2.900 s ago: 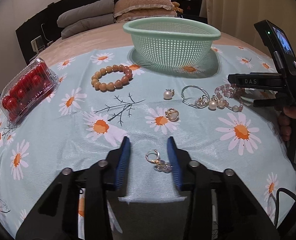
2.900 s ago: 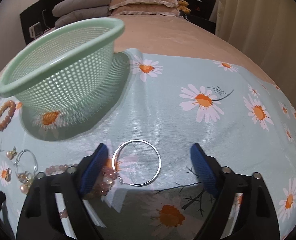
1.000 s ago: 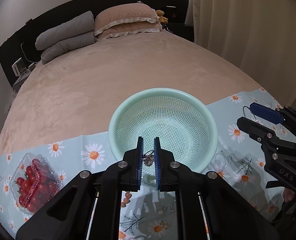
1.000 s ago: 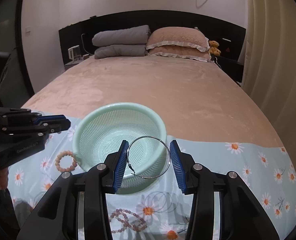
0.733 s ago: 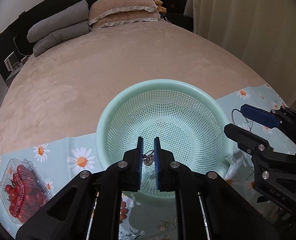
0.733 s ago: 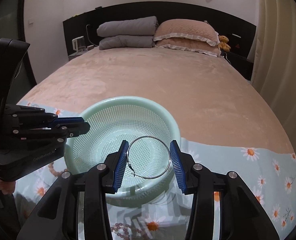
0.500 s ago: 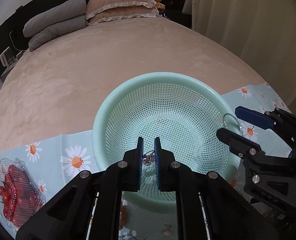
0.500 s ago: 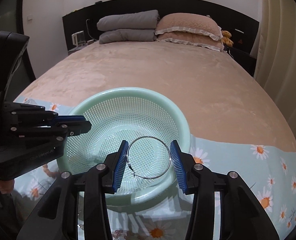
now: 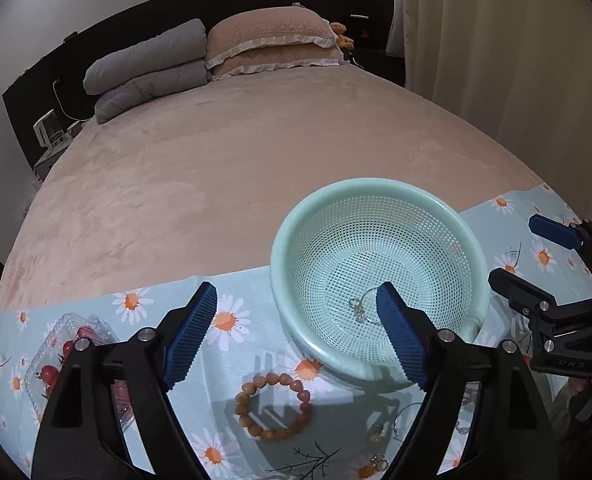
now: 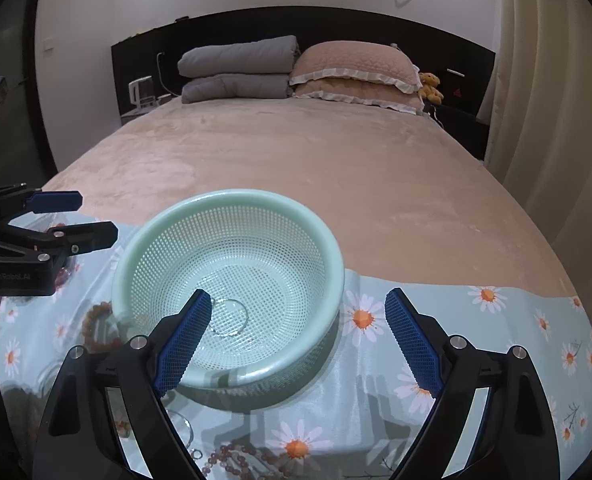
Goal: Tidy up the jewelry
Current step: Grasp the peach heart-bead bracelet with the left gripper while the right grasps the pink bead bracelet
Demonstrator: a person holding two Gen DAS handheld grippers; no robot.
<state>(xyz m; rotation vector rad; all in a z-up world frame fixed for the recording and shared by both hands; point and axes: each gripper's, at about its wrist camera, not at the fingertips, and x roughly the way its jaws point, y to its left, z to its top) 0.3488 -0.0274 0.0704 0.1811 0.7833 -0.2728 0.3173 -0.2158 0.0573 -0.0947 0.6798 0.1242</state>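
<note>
Both grippers have let go since half a second back: the left gripper (image 9: 296, 334), which had a small charm pinched, now stands with its jaws spread wide and empty, and the right gripper (image 10: 297, 338), which had carried the wire ring, is just as wide apart. The charm (image 9: 357, 308) and the ring (image 10: 232, 316) now lie on the mesh floor of the green basket (image 10: 232, 200), touching or very nearly so.

From the left wrist view the basket sits right of centre on the daisy cloth (image 9: 232, 320), with the right gripper poking in at the right edge. At lower centre of that frame lies an amber bead bracelet (image 9: 274, 406), and further right, near the bottom, a few small pearl pieces (image 9: 375, 438). A clear box of red tomatoes (image 9: 56, 364) sits at lower left.

From the right wrist view a string of pink beads (image 10: 232, 456) lies at the bottom edge, below the basket.
</note>
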